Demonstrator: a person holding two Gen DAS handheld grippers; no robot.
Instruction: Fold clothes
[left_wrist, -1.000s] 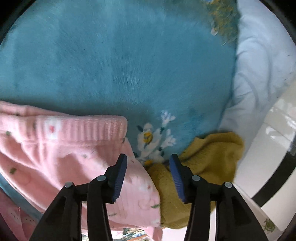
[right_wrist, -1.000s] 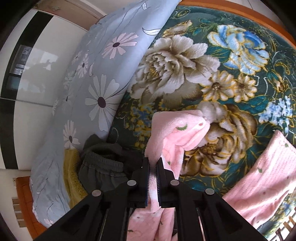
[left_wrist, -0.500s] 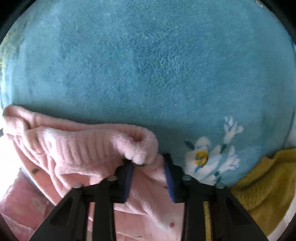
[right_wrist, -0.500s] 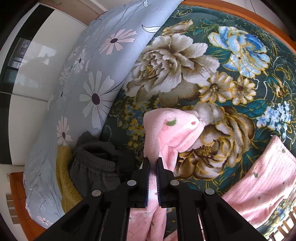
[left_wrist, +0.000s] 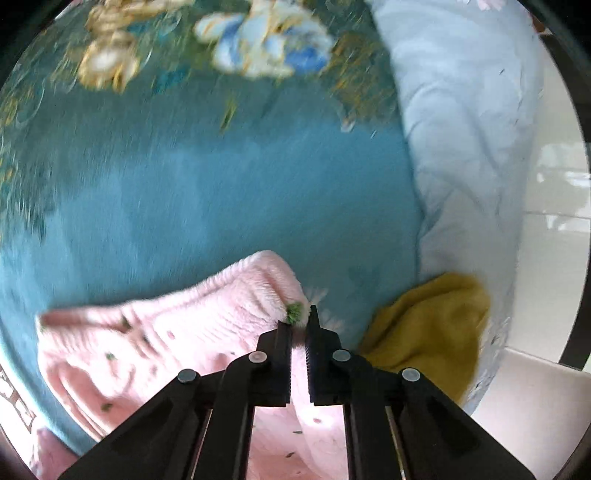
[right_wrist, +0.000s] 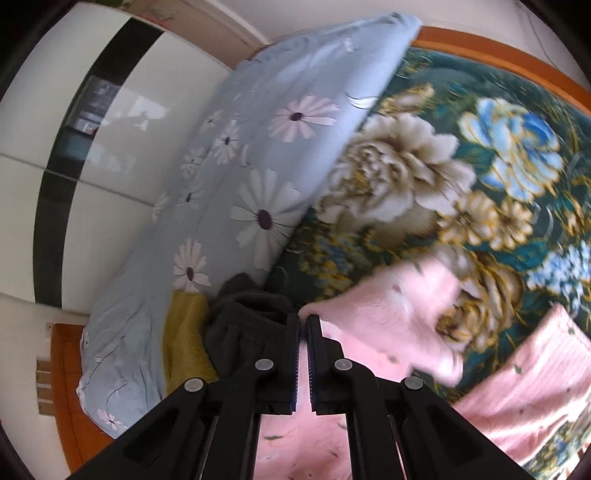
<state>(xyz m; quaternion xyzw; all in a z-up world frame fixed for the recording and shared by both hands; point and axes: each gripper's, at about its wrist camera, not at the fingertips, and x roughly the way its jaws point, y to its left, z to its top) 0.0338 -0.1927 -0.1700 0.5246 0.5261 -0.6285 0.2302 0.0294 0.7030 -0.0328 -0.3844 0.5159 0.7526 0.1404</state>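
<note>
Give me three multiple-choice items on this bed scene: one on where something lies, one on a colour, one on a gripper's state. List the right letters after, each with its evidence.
1. Where does the mustard yellow garment lie in the left wrist view?
A. Right of the left gripper, against the pale blue daisy quilt
B. On the big blue flower
C. Far left of the bed

2. What colour is the garment beside the yellow one in the right wrist view?
A. White
B. Red
C. Dark grey

3. How do the right gripper's jaws stand?
A. Wide open
B. Shut on the pink fleece garment
C. Out of view

Answers: 1 A, it bunches at the quilt's edge. 2 C, the dark grey garment sits next to it. 3 B, pink cloth is pinched between them.
</note>
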